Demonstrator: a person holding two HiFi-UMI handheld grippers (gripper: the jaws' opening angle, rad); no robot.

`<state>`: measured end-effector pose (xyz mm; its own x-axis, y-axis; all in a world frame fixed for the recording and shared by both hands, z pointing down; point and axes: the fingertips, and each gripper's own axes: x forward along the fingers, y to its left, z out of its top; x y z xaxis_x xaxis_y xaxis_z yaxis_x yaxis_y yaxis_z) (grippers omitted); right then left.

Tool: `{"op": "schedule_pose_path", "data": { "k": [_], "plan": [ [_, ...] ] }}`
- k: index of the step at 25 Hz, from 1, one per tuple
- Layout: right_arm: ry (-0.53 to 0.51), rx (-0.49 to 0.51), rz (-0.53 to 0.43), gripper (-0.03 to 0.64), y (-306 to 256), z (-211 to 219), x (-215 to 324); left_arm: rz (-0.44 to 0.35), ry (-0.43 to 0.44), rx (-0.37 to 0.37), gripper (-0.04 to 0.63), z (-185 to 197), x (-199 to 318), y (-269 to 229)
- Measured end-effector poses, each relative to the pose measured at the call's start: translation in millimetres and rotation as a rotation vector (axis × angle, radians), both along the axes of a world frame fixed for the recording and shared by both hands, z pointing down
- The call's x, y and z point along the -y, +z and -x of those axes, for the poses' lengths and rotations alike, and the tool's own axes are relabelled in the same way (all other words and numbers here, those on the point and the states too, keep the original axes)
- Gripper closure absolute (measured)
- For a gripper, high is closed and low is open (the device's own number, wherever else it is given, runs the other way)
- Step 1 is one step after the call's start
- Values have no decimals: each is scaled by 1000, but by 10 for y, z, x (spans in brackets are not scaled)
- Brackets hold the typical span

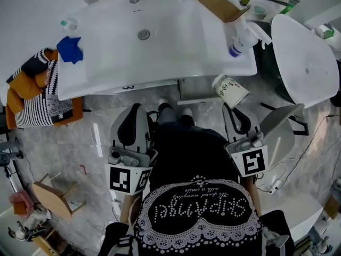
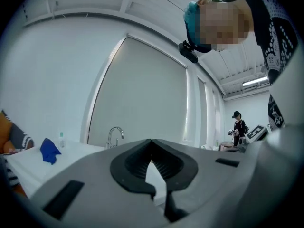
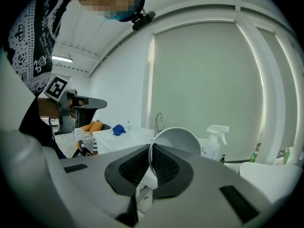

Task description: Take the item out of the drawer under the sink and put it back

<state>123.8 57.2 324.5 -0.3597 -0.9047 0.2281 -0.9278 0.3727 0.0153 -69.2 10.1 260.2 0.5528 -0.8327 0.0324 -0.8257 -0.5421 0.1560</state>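
Rim grip is my concern: right gripper (image 1: 233,113) pinches the white printed paper cup (image 1: 230,91), tilted before the white sink basin (image 1: 176,47), left gripper (image 1: 133,122) closed on nothing, so I should lower it gently.

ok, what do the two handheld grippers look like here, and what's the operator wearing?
The left gripper and right gripper match: pale grey moulded shells, with black ribbed pads lining the jaws. Each carries a white cube with black square markers: left cube, right cube. The person wears a black top with white lace-pattern print and studded lettering.
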Motion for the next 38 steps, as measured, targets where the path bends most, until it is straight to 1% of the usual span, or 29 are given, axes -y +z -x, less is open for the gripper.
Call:
{"op": "schedule_pose_path", "data": {
  "k": [5, 10, 14, 17, 21, 25, 28, 30, 32, 38],
  "plan": [
    [-22, 2, 13, 591, 30, 54, 12, 19, 9, 18, 591, 35, -65, 45],
    [-27, 13, 27, 591, 72, 90, 5, 27, -6, 28, 591, 130, -95, 83],
    [-27, 1, 47, 591, 136, 168, 14, 49, -15, 21, 591, 234, -64, 150],
    [-8, 0, 54, 591, 134, 230, 28, 61, 32, 4, 591, 186, -46, 172],
    [24, -11, 63, 591, 106, 311, 61, 86, 136, -32, 591, -8, -4, 202],
    [44, -15, 82, 591, 41, 481, 84, 80, 234, -68, 591, -134, 51, 125],
    [55, -25, 104, 591, 29, 644, 65, 128, 264, -76, 591, -96, 91, 134],
    [64, -33, 107, 591, 20, 705, 77, 129, 291, -81, 591, -84, 125, 111],
    [73, -33, 107, 591, 13, 718, 90, 129, 305, -72, 591, -96, 158, 98],
    [54, -38, 109, 591, 86, 859, 88, 138, 292, -27, 591, 58, 224, 165]
  ]
}}
